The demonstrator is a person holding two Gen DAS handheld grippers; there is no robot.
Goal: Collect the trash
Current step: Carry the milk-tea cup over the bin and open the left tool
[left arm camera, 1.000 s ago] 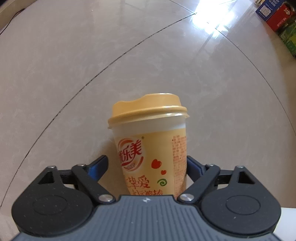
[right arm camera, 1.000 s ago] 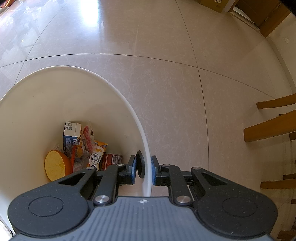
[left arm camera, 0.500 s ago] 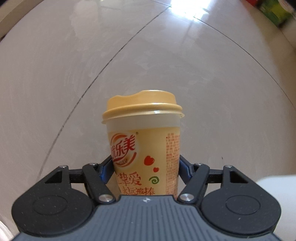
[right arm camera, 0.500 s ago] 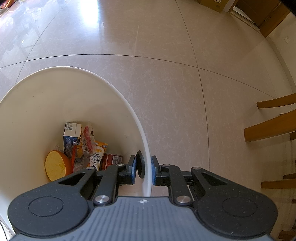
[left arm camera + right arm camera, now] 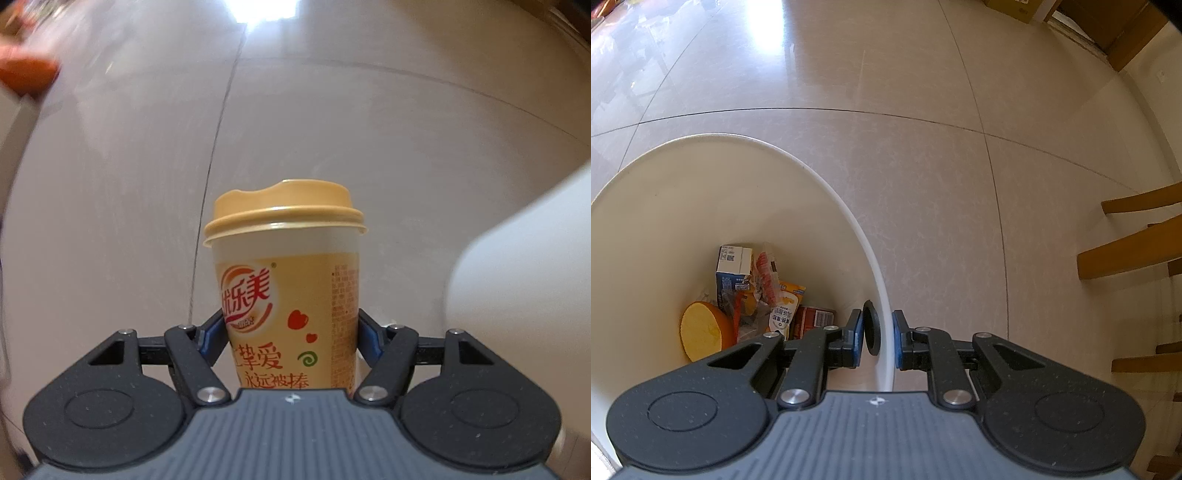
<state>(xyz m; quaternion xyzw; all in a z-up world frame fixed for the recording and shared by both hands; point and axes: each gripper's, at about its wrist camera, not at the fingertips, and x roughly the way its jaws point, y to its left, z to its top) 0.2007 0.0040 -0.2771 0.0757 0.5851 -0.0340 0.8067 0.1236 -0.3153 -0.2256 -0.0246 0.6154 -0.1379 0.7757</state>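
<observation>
Left wrist view: the left gripper (image 5: 291, 332) pinches a yellow-lidded cup (image 5: 286, 269) printed 优乐美, its base hidden; the jaws have just been closing on it. A white shape at right is blurred.

Right wrist view: the right gripper (image 5: 877, 338) clamps the white bin (image 5: 846, 210) wall; cartons (image 5: 733, 271) lie inside, labels unreadable.

Both wrist views steeply downward, floor (image 5: 923, 166) shared
</observation>
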